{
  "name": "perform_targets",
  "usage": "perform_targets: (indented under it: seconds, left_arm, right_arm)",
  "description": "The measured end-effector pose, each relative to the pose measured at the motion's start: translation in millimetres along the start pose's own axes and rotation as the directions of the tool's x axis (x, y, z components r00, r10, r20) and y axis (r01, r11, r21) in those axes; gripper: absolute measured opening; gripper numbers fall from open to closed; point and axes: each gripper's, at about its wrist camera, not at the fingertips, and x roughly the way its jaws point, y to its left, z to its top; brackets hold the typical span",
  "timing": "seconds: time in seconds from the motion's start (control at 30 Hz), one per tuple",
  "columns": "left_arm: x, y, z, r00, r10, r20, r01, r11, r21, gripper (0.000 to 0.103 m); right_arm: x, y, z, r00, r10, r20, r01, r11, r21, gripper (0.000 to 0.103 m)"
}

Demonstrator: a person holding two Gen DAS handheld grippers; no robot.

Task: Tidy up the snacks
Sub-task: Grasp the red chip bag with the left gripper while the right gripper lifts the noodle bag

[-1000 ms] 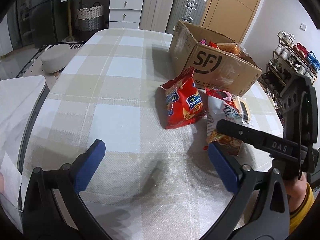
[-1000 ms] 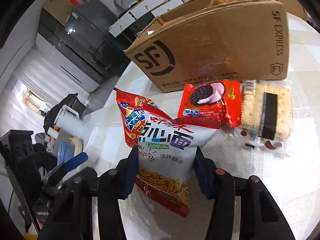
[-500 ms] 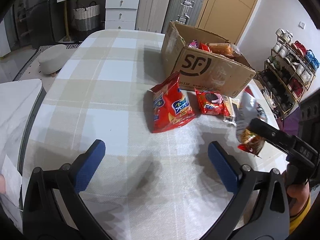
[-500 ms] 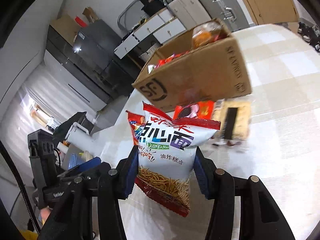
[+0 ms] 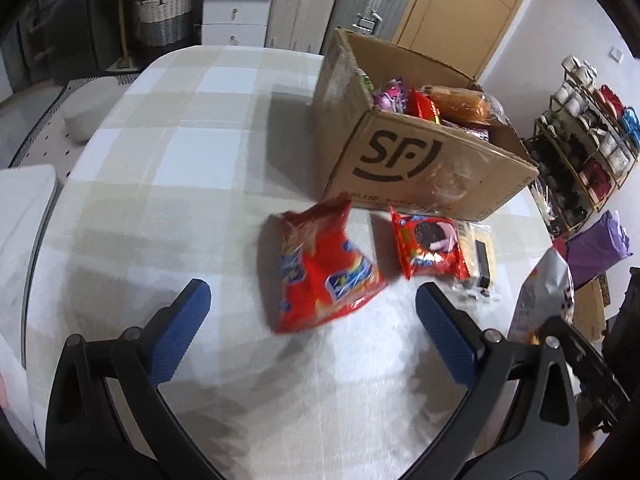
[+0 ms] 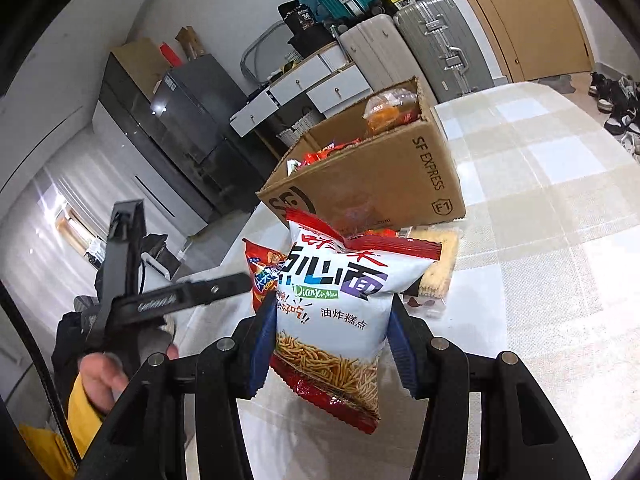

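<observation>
Left wrist view: the left gripper point(image 5: 308, 320) has its fingers wide apart, holding nothing, above the checked table point(image 5: 168, 184); a red chip bag point(image 5: 324, 276) lies between the tips, with the cardboard box point(image 5: 424, 160) at one o'clock (packed with snacks).

Right wrist view: the right gripper point(image 6: 332, 340) is clamped on a white noodle-snack bag point(image 6: 340, 308), held upright between its pads, the box at twelve o'clock.

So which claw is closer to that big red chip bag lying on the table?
Left. The left claw hangs open just above the red chip bag, which lies between its fingers. The right claw is off to the side, raised, gripping the white noodle snack bag.
</observation>
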Motion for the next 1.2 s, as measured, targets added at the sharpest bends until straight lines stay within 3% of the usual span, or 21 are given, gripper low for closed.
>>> perform_targets:
  seconds: [0.1,0.17,0.23,0.3,0.43,0.8,1.2]
  left_arm:
    - [15,0,7,1.0,0.015,-0.017,-0.015,1.0,-0.009,0.101]
    - [24,3,9,1.0,0.002,-0.03,-0.002,1.0,-0.029,0.092]
    - [31,6,9,0.999,-0.011,-0.052,0.009,0.999,-0.035,0.066]
    - [37,8,7,0.996,-0.051,-0.079,0.048,0.998,-0.03,0.053]
    - [35,7,2,0.994,-0.094,-0.058,0.093,0.996,-0.01,0.039]
    - [-5,0,-23,0.996,-0.093,-0.018,0.093,0.995,0.027,0.035]
    - [-104,-23,-60,0.985,-0.124,0.124,0.113,0.99,0.087,0.035]
  right_arm:
    - [8,-1,-1,1.0,0.007,-0.009,-0.007,1.0,0.012,0.052]
    - [9,-2,0,1.0,0.012,-0.009,-0.012,1.0,0.017,0.052]
    - [9,-2,0,1.0,0.014,-0.007,-0.014,1.0,0.018,0.052]
    - [9,-2,0,1.0,0.015,-0.004,-0.015,1.0,0.02,0.052]
    - [10,-1,0,1.0,0.015,-0.009,-0.015,1.0,0.024,0.052]
    - [-13,15,-4,1.0,0.017,0.026,-0.017,1.0,-0.006,0.052]
    - [-63,54,-7,0.994,0.03,0.103,-0.021,0.995,-0.095,0.052]
